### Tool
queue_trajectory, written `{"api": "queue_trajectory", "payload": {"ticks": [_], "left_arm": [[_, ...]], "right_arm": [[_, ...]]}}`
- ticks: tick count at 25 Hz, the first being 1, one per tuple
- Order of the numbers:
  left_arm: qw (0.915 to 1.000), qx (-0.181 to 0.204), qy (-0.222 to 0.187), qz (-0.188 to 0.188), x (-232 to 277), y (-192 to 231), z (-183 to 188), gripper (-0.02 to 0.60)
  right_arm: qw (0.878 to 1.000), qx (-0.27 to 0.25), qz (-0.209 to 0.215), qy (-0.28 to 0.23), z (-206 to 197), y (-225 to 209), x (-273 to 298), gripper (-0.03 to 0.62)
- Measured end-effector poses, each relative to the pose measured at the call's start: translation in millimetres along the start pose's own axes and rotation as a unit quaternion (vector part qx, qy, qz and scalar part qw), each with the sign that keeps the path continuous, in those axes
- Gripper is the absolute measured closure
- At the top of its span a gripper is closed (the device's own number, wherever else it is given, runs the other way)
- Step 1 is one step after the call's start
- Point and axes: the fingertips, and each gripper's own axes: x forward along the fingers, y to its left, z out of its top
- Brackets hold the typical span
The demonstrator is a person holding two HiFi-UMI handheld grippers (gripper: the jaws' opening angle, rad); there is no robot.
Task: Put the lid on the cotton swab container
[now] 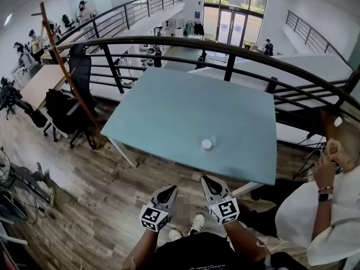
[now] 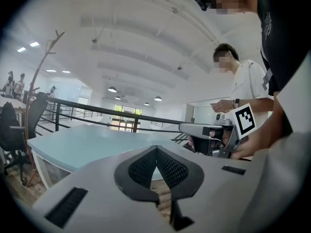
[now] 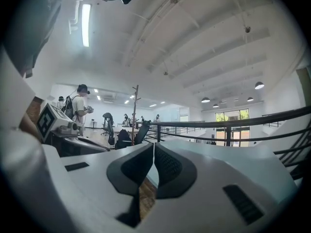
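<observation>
On the pale blue table [image 1: 185,108], near its front edge, a small round white lid [image 1: 206,145] lies right beside a small clear cotton swab container [image 1: 212,140]. Both grippers are held side by side short of that edge, over the wooden floor. My left gripper [image 1: 167,193] is shut with nothing between its jaws [image 2: 156,149]. My right gripper [image 1: 211,184] is also shut and empty [image 3: 153,147], and it is the nearer one to the lid. Neither gripper view shows the lid or the container, only the table top [image 2: 82,142] ahead.
A black railing [image 1: 225,46] curves round the table's far and right sides. A person in a white shirt [image 1: 315,207] stands at the right. An office chair [image 1: 70,103] and a wooden coat stand [image 1: 62,61] are on the left.
</observation>
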Motion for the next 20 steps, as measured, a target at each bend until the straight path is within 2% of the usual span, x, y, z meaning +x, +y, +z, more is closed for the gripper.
{"api": "queue_trajectory", "payload": {"ticks": [12, 20], "left_arm": [[1.0, 0.006, 0.003, 0.004, 55, 4, 11, 0.569], [0.9999, 0.01, 0.004, 0.005, 83, 4, 19, 0.569]], "right_arm": [[1.0, -0.015, 0.008, 0.0, 1, -45, 26, 0.572], [1.0, -0.001, 0.023, -0.003, 1, -63, 41, 0.573]]}}
